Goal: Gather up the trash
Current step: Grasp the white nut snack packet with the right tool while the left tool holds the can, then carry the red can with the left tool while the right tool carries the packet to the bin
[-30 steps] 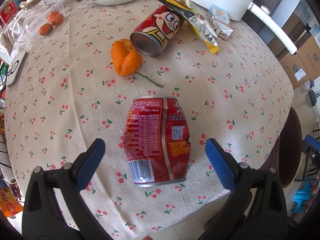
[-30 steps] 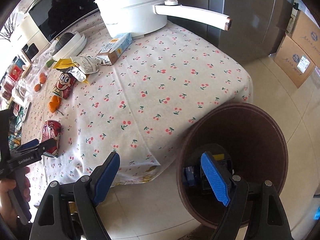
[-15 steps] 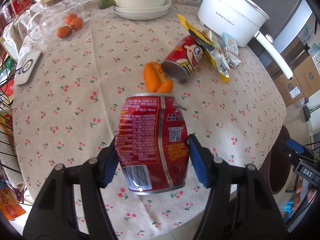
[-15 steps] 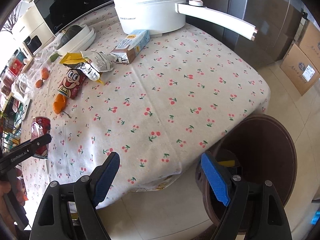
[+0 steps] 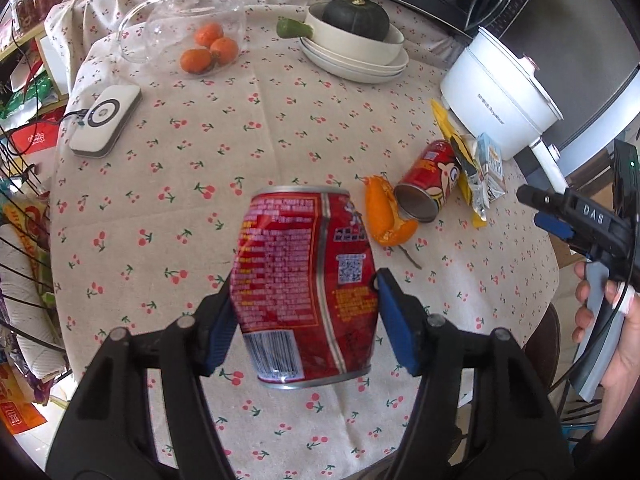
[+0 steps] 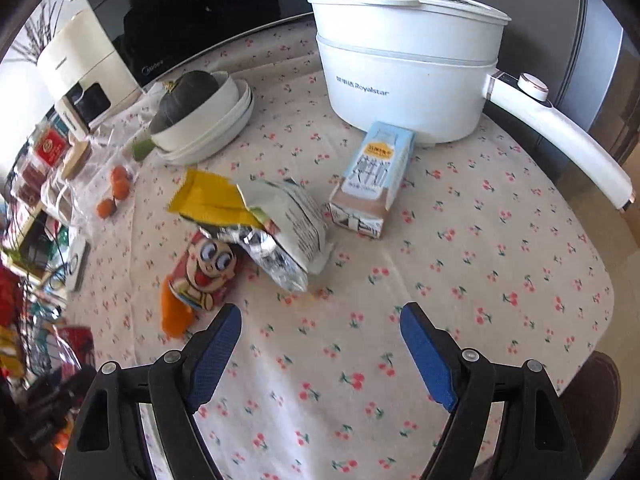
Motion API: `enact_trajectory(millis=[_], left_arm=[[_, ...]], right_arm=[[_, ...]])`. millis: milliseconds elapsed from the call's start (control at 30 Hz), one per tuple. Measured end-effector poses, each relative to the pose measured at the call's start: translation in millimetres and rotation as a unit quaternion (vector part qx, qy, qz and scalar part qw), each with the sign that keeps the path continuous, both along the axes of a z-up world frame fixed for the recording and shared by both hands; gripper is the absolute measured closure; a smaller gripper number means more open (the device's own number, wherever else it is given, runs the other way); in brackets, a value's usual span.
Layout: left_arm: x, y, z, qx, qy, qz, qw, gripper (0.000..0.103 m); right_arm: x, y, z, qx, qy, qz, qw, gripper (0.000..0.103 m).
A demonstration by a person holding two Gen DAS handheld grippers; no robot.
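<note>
**A:** Left wrist view first. What do you have?

**B:** My left gripper point(image 5: 305, 312) pinches a dented red can point(image 5: 306, 284) across its middle, blue pads point(image 5: 394, 320) pressed to both sides. The can sits lengthwise along the fingers, base rim toward the camera, clear of the tablecloth point(image 5: 200, 160). Grip looks centred; I judge it secure, but the wall is crumpled, so I'd squeeze no harder.

**A:** Other trash in that view?

**B:** A cartoon can point(image 5: 430, 192) lying on its side, peel point(image 5: 386, 220) touching its open end, a yellow wrapper point(image 5: 464, 176) and a small carton point(image 5: 492, 172) just beside it, near the white pot point(image 5: 500, 96). The right tool shows at the far right, in a hand point(image 5: 612, 320).

**A:** Right wrist view?

**B:** Right gripper point(image 6: 320, 354) is spread wide, holding nothing, hovering over the tablecloth point(image 6: 480, 280) near the table's edge. Ahead lie the wrapper point(image 6: 256, 216) draped over the cartoon can point(image 6: 208, 272), the peel point(image 6: 174, 312) beside that can, the carton point(image 6: 372, 184) touching the pot point(image 6: 404, 68). A brown bin rim point(image 6: 600, 392) shows at lower right, off the table.

**A:** How to do this step well?

**B:** My judgement: carry the red can level and low toward the bin, keeping the pinch steady, and release only when it's over the opening. Keep the two tools well apart on the way. The right could take the carton next; it's the squarest thing to pinch.
</note>
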State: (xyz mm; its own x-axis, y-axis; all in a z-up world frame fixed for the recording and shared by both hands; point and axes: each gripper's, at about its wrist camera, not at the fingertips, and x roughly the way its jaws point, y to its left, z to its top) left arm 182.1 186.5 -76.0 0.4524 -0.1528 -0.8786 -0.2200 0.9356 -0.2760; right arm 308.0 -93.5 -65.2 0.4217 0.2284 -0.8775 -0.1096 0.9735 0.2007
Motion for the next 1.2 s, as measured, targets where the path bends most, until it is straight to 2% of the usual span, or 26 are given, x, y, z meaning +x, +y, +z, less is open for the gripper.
enact_trajectory(millis=[100,300,433,500,533,567,700,800,1200], left_arm=[[3.6,6.4,-1.8,-0.015,0.002,0.010,0.9998,0.037],[9.2,6.3,0.3,-0.033,-0.004,0.016,0.9993,0.037],[10.7,3.7,-0.4,-0.028,-0.004,0.013,0.9995,0.037],[10.8,2.7,-1.8,-0.028,-0.002,0.012,0.9995,0.037],[10.8,2.2,-2.1,-0.028,-0.001,0.012,0.9995,0.037],[10.7,1.8,-2.2,-0.027,-0.001,0.011,0.9996,0.037],[10.2,-3.1,-1.2,-0.029,-0.003,0.006,0.9996,0.037],[9.1,-10.8,0.5,-0.027,-0.005,-0.004,0.9996,0.037],[-5.2,-62.0,12.3,0.002,-0.023,-0.067,0.9975,0.037]], right_arm=[[23.5,11.5,-0.2,0.026,0.000,-0.012,1.000,0.021],[57.1,31.8,-20.3,0.052,0.011,-0.028,0.998,0.036],[68.0,26.3,-38.7,0.055,0.027,-0.051,0.997,0.055],[66.7,16.2,-44.2,0.071,0.030,-0.060,0.995,0.063],[64.4,11.1,-45.7,0.075,0.031,-0.061,0.995,0.072],[62.1,6.8,-46.3,0.071,0.032,-0.061,0.995,0.074],[46.8,-15.9,-43.2,0.062,0.031,-0.062,0.996,0.093],[30.0,-33.3,-37.1,0.075,0.028,-0.061,0.995,0.094],[-54.9,-74.8,-6.4,0.051,0.008,-0.022,0.998,0.095]])
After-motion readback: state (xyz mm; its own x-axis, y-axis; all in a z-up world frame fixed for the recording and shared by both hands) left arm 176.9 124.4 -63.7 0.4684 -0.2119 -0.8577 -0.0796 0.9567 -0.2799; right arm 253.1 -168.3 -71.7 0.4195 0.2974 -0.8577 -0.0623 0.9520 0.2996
